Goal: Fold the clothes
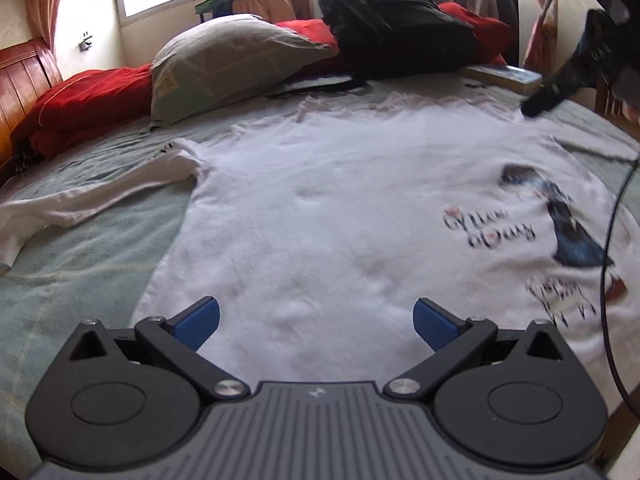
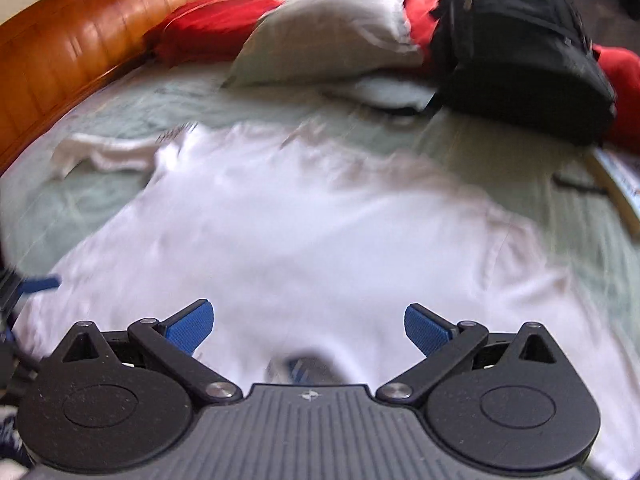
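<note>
On the bed:
Shirt: a white long-sleeved shirt (image 1: 320, 208) lies spread flat over the green bedspread (image 1: 80, 248), in front of the pillow (image 1: 224, 64).
Print: a dark blue figure and some script (image 1: 552, 224) sit on the part of the shirt farthest from the pillow's side, toward the right of the left wrist view.
Sleeve: one sleeve (image 1: 92, 196) trails off the shirt across the bedspread, rumpled, below the pillow.
Surface: mostly smooth, with a few small dimples and a wavy far edge near the pillow.
Left gripper (image 1: 316, 322): jaws spread wide, nothing between them, over the shirt's near edge.
Right gripper (image 2: 308, 322): jaws also wide apart and empty, over the shirt.
Beside the pillow: a black backpack (image 1: 396, 20) and red bedding (image 1: 80, 100); a wooden headboard (image 2: 72, 52) stands behind them.
Hard to read: the right wrist view is motion-blurred, so the shirt's folds smear; the script is illegible.
Cut off: the shirt's near hem is hidden behind both gripper bodies; whether the fingers touch the cloth cannot be told.
</note>
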`<state>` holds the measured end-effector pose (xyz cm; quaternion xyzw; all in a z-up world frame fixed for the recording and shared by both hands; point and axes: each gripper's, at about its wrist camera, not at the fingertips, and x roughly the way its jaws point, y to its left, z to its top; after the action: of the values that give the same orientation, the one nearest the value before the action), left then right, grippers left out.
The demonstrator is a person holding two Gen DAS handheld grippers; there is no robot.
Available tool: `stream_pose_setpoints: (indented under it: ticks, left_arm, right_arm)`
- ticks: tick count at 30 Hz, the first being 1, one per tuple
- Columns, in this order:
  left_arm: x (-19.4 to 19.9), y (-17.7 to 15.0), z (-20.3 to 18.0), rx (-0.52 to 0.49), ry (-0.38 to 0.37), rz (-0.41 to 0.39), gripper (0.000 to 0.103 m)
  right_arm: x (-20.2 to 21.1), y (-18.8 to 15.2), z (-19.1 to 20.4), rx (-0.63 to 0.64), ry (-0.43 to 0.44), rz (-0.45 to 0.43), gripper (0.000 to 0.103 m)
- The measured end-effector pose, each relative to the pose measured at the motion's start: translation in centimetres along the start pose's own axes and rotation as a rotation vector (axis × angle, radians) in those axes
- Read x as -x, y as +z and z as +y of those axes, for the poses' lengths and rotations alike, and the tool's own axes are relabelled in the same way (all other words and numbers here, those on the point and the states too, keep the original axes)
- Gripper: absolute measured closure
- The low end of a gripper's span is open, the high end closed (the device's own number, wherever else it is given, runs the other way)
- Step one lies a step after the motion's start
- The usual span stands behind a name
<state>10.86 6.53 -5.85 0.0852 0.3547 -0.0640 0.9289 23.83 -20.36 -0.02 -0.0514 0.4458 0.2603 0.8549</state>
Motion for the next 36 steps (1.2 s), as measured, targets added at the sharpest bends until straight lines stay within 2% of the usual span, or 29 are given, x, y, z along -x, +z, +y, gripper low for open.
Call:
stream_pose_setpoints:
  ticks: [3,9,12,16,18,20,22,24,26,28,30,31,33,36]
  left_arm:
    - [0.0,-1.3,-0.5,-0.014,-0.005,-0.002,0.001]
    - [1.0,-3.0,0.1,0.021,-0.008,-0.026,0.001]
    - [2.3,-3.9,0.1,0.02,0.018,-0.022,0.001]
    - [4.3,-4.8,-0.3,-0.011,0.025,-0.029,0.001]
    - [5.0,-4.4,-1.0,-0.043,0.038,-0.057,0.001]
    - [5.7,-4.0,-1.6,-0.075,0.051,-0.086,0.001]
    - [5.5,-3.1,-2.5,-0.094,0.026,-0.102,0.001]
    - [4.9,-2.8,-3.6,-0.11,0.0,-0.115,0.001]
    - [4.1,-3.3,-4.8,-0.141,-0.01,-0.088,0.001]
    - [3.6,-4.6,-5.6,-0.151,-0.01,-0.044,0.001]
    - [4.2,-6.1,-5.4,-0.093,-0.019,-0.051,0.001]
    - [4.5,-6.6,-5.0,-0.063,-0.034,-0.03,0.001]
    - [5.3,-7.1,-4.5,-0.039,-0.027,0.002,0.001]
    - [5.9,-6.6,-4.9,-0.091,0.015,0.003,0.001]
  right_arm:
    - [-0.9,-3.5,1.2,-0.032,-0.004,0.026,0.0]
    - [-1.6,-10.3,4.8,0.049,-0.173,-0.029,0.0]
    - [0.0,-13.2,5.1,-0.001,-0.203,-0.064,0.0]
    - [1.9,-16.2,5.7,-0.069,-0.238,-0.063,0.0]
    - [2.6,-17.0,6.6,-0.083,-0.255,-0.093,0.0]
    - [3.0,-16.9,7.6,-0.066,-0.232,-0.138,0.0]
    - [3.0,-16.6,8.5,-0.044,-0.206,-0.17,0.0]
    - [2.1,-16.4,9.0,-0.035,-0.2,-0.165,0.0]
    - [0.8,-16.8,9.2,-0.04,-0.22,-0.124,0.0]
    - [0.7,-17.9,9.4,-0.025,-0.232,-0.151,0.0]
    - [0.9,-18.5,9.3,-0.027,-0.226,-0.168,0.0]
    - [1.0,-18.8,9.1,-0.031,-0.218,-0.176,0.0]
    - [1.1,-19.1,9.0,-0.032,-0.207,-0.195,0.0]
    - [1.0,-19.6,9.1,-0.02,-0.212,-0.223,0.0]
